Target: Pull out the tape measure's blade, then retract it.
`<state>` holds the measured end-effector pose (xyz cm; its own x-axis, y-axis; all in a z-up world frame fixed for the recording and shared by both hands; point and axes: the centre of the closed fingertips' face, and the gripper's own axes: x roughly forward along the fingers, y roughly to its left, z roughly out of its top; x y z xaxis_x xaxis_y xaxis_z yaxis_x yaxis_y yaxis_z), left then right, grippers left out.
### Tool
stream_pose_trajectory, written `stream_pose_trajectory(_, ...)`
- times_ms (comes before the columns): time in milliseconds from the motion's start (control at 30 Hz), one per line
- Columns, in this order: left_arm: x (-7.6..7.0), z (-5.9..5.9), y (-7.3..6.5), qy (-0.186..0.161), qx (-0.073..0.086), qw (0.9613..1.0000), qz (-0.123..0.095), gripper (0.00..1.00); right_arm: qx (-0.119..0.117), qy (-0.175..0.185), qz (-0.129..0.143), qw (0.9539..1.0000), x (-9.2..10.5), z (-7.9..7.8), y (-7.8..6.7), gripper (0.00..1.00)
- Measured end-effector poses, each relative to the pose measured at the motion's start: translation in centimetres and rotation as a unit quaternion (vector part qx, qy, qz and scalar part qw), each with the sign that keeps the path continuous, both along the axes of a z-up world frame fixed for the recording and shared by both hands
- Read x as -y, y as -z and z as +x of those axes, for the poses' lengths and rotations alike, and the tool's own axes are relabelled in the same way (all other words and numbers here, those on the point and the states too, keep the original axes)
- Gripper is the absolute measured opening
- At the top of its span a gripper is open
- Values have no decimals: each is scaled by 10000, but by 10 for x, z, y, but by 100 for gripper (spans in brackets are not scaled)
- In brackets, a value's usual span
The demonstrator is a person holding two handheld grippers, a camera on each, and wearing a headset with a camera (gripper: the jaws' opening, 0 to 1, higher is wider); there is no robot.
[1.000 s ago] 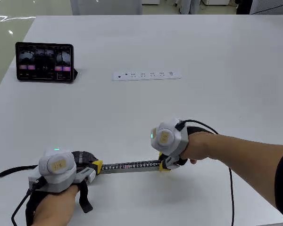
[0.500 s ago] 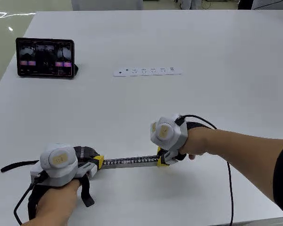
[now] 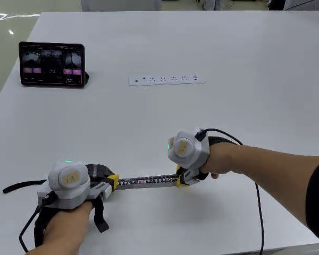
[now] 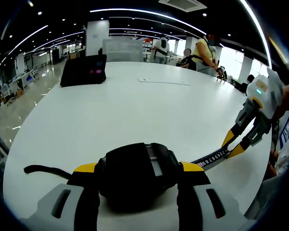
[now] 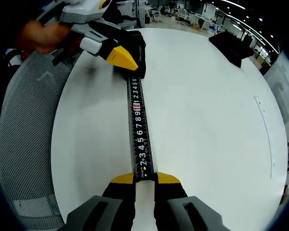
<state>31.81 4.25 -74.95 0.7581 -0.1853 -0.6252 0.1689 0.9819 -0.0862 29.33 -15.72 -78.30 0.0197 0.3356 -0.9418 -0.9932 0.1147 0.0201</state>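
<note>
Shortened blade [image 3: 146, 182] pinched in right gripper [image 5: 145, 178] jaws, case [image 3: 98, 171] clamped in left gripper [image 4: 138, 169]; tablet [image 3: 52, 65], power strip [image 3: 166, 79] beyond

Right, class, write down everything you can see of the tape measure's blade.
The blade is a narrow dark strip, metal by its look, printed with pale numerals and a red mark partway along. It is pulled partly out and runs straight, low over the white table. One end enters the black case, clamped in the left gripper; the right gripper pinches the free end.
</note>
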Motion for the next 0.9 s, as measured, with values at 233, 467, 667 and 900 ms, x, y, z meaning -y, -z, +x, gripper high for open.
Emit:
stream_pose_trajectory(233, 0, 0, -1, 14, 20, 10000, 0, 61, -17, 54, -9, 10000, -1, 0, 0, 10)
stream_pose_trajectory(467, 0, 1, -1, 15, 35, 10000, -8, 61, -27, 3, 16, 10000, -3, 1, 0, 10)
stream_pose_trajectory(667, 0, 0, -2, 20, 35, 10000, -60, 61, -17, -29, 5, 10000, -7, 1, 0, 10)
stream_pose_trajectory(900, 0, 0, -2, 89, -9, 9999, -112, 60, -30, 9, 31, 10000, -10, 1, 0, 10)
